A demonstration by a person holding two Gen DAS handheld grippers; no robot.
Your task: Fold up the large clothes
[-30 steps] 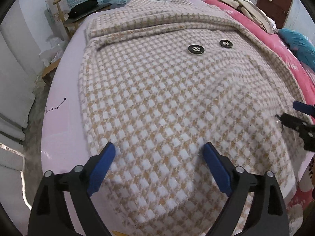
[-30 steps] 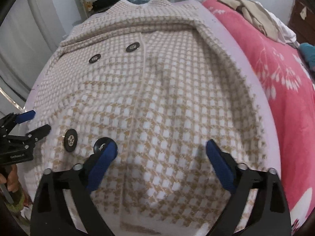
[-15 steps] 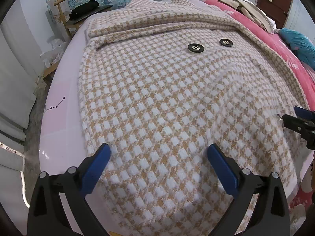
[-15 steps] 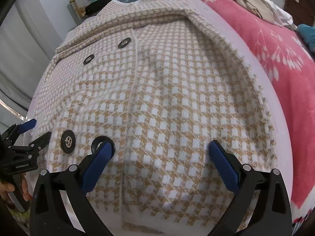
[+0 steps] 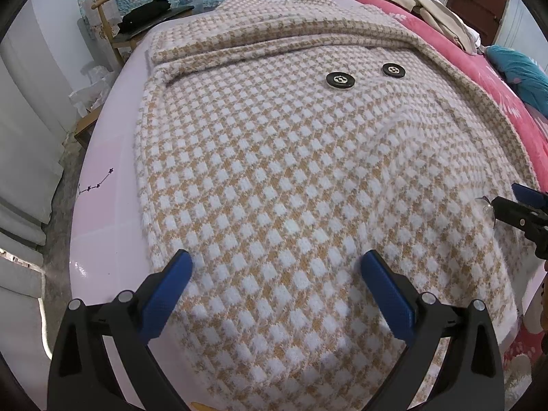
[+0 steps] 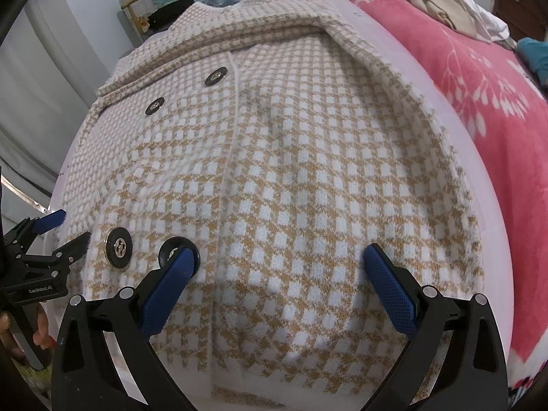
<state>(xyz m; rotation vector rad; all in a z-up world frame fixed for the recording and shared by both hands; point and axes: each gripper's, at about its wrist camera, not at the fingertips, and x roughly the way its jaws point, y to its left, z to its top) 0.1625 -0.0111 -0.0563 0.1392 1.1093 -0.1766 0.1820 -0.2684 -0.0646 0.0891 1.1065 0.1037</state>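
Now both tools stand spread wide over the coat on the bed: left tool and right tool grip nothing.

Two hand-held grippers share one build. The left gripper has matte black plastic arms that fork into a wide V, each arm hollowed by a long triangular cut-out and pinned with round silver screws at its joints. Its fingers carry slim blue pads with a fine cross-hatched, rubbery texture. The right gripper repeats the design: black angular frame, silver screw heads, blue textured pads. Seen side-on from the right wrist camera, the left gripper's black body bears small white lettering reading "GenRobot.AI", with small silver screws along its linkage and a grey handle below it.
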